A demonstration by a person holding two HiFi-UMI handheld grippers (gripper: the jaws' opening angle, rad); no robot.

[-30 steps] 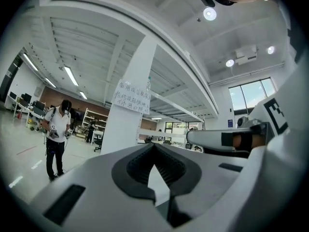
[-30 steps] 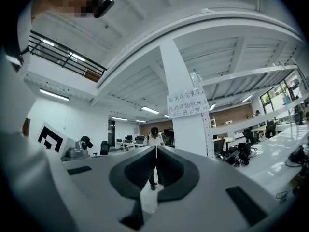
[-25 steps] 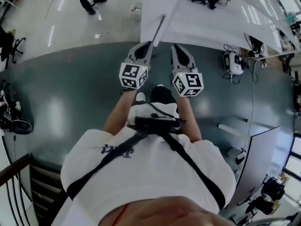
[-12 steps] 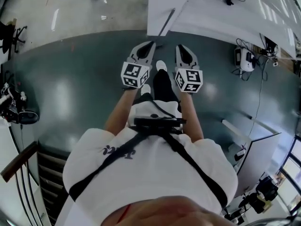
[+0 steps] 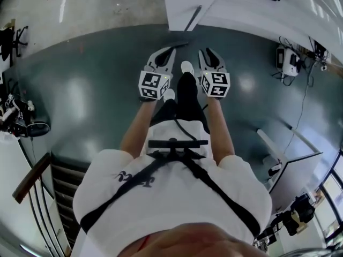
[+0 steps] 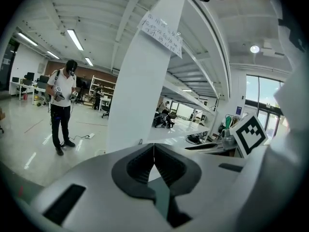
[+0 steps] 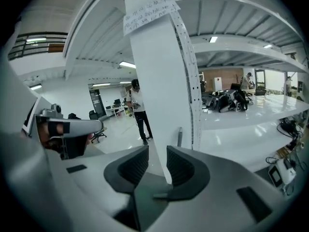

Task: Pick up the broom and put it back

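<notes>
The broom's thin grey handle [image 5: 193, 19] leans against a white pillar [image 5: 185, 1] just ahead of me, and a dark bar [image 5: 179, 45] lies on the floor at the pillar's foot. The handle's grey tip [image 7: 179, 137] stands beside the pillar in the right gripper view. My left gripper [image 5: 170, 50] is shut and empty, its pads meeting in a line [image 6: 154, 146]. My right gripper [image 5: 207, 51] has just been opening. Its jaws [image 7: 157, 151] stand apart with nothing between them. Both grippers hover short of the broom, without touching it.
A person [image 6: 62, 105] stands on the pale floor beyond the pillar. White benches [image 5: 278, 15] with gear run along the right, and a device with cables [image 5: 286, 60] lies on the dark floor. A stair railing [image 5: 32, 181] is at lower left. My white shoe [image 5: 186, 67] is between the grippers.
Both grippers have sunk and come away from the broom handle, which met the left gripper's tip a second ago. The right jaws have opened. The left jaws stay shut.
</notes>
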